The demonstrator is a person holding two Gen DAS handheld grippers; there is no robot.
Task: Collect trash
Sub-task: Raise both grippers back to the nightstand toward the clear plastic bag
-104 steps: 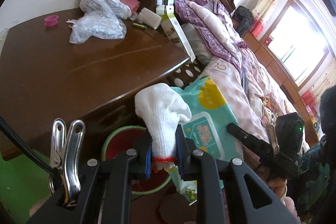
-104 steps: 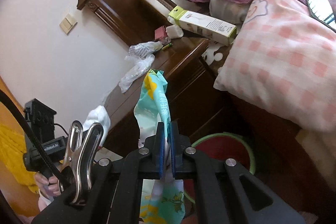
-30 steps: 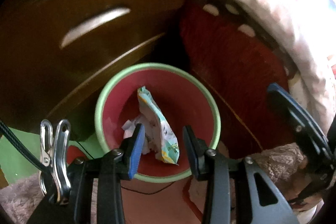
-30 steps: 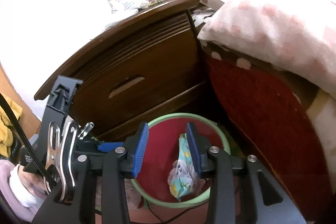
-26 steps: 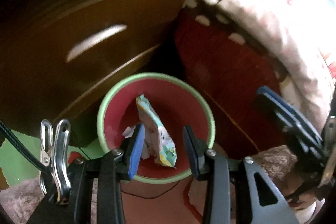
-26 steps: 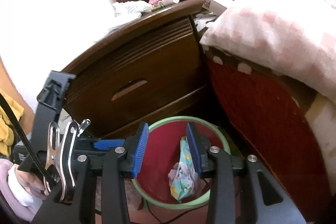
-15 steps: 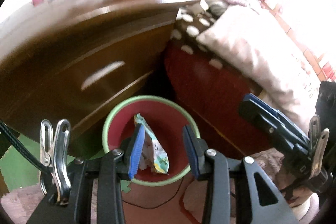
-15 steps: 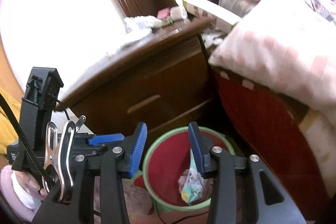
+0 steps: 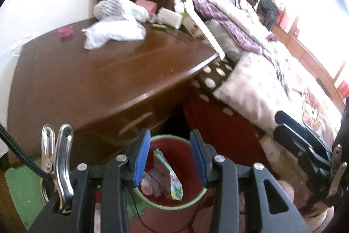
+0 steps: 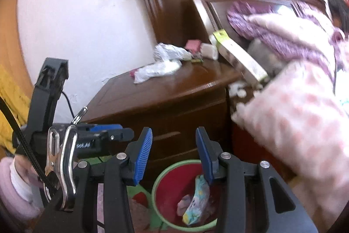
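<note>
Bin [image 9: 197, 197] on floor below worktop's [image 9: 91, 71] front edge, wrapper [image 9: 168, 174] inside. Left gripper [image 9: 170, 155] and right gripper [image 10: 173, 153]: jaws parted, empty. Bags [image 9: 115, 31] near worktop's back edge probably next.

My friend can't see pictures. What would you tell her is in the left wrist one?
An open tool hangs over a red bin with a green rim, where a colourful wrapper lies. Behind it is a brown nightstand with crumpled plastic bags on top, and a bed to the right.
</note>
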